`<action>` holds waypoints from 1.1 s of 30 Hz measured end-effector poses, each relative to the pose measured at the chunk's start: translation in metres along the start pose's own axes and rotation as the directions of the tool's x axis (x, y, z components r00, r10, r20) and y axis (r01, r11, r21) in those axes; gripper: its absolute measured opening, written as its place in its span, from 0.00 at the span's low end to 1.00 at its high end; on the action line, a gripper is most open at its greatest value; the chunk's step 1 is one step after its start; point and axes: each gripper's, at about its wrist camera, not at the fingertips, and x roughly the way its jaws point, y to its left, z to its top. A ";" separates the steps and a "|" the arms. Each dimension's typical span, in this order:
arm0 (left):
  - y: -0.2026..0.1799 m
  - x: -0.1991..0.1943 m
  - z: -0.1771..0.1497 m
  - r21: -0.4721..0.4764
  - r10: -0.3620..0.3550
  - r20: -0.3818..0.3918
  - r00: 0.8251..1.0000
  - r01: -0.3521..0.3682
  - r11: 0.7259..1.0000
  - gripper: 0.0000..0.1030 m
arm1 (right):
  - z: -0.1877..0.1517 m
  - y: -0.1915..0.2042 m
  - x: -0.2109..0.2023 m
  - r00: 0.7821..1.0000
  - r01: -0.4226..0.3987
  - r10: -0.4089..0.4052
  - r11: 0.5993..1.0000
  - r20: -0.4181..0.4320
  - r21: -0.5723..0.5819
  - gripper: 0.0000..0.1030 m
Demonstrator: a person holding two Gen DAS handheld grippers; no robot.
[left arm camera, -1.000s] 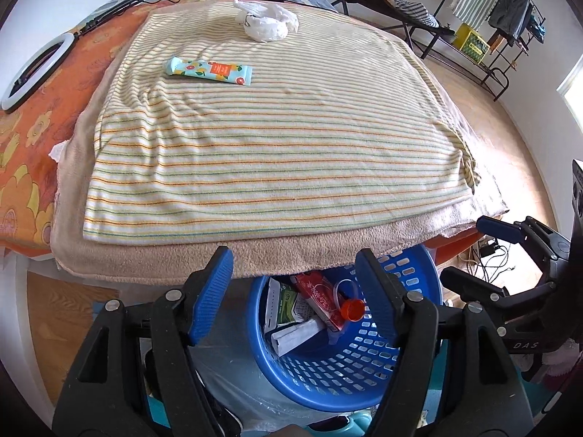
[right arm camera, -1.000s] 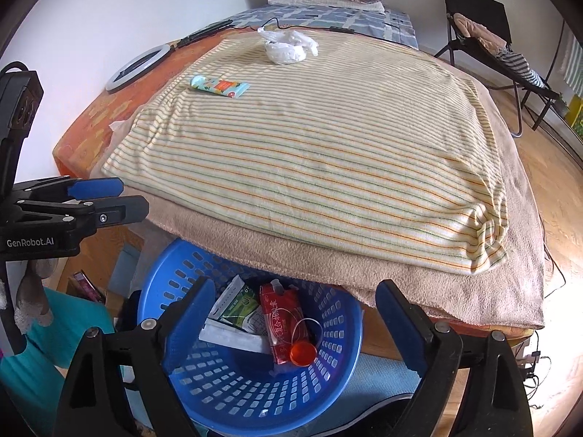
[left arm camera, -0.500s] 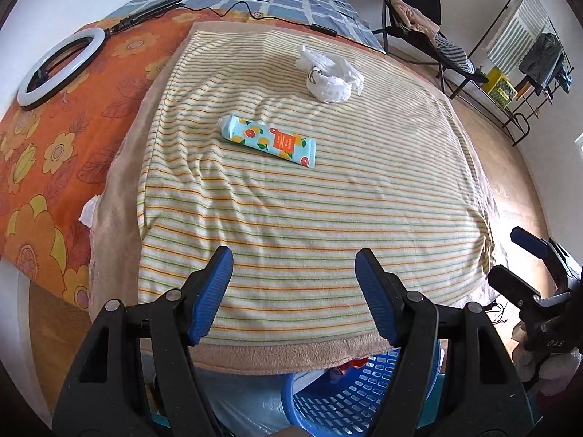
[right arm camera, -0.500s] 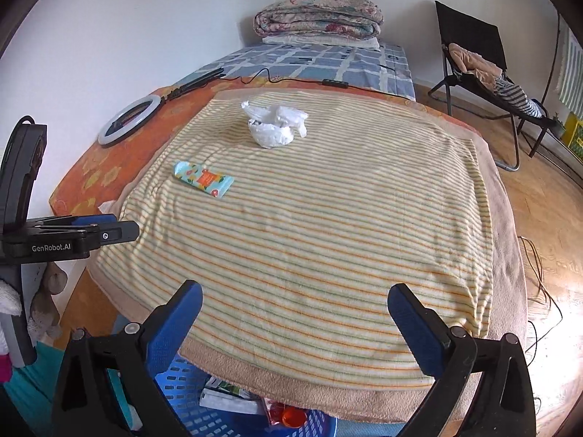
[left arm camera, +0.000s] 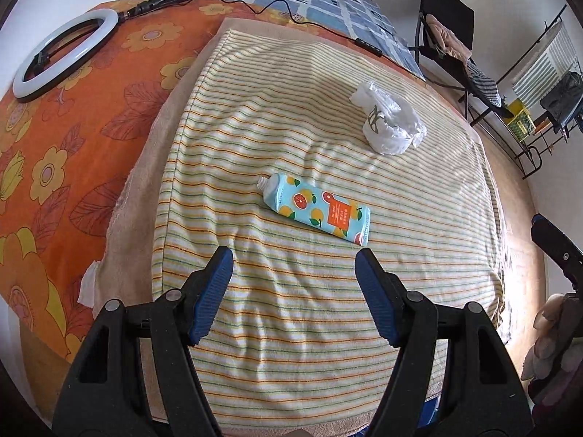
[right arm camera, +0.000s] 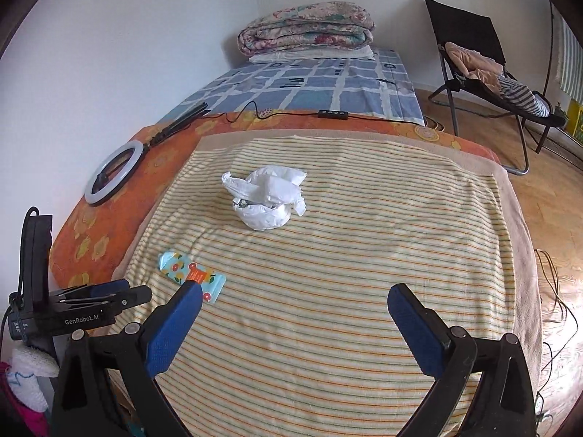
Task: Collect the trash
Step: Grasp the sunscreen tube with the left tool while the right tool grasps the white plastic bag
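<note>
Tube (left arm camera: 316,209) is seen at twelve o'clock of the empty, wide-open left gripper (left arm camera: 294,269); slippage is risked on soft blanket (left arm camera: 291,327).

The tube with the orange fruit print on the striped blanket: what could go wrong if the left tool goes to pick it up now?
1. The tube lies flat on the soft striped blanket, so the open left tool may pinch cloth with it.
2. Its nozzle shows no cap, so a squeeze might push contents out.
3. The crumpled white bag lies apart from it and could be forgotten.
</note>
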 end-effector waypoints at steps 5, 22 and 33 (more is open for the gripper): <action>0.009 0.016 0.016 -0.042 -0.010 -0.004 1.000 0.010 0.999 0.69 | 0.021 0.003 0.035 1.000 -0.018 0.019 1.000 -0.018 0.024 1.00; 0.013 0.050 0.037 0.023 0.019 -0.008 1.000 -0.019 1.000 0.28 | 0.067 0.029 0.143 0.998 0.020 -0.017 0.998 -0.055 0.053 1.00; 0.017 0.046 0.035 0.026 0.002 0.025 1.000 -0.003 1.000 0.20 | 0.067 0.035 0.178 0.991 0.063 -0.057 0.997 -0.118 0.049 0.97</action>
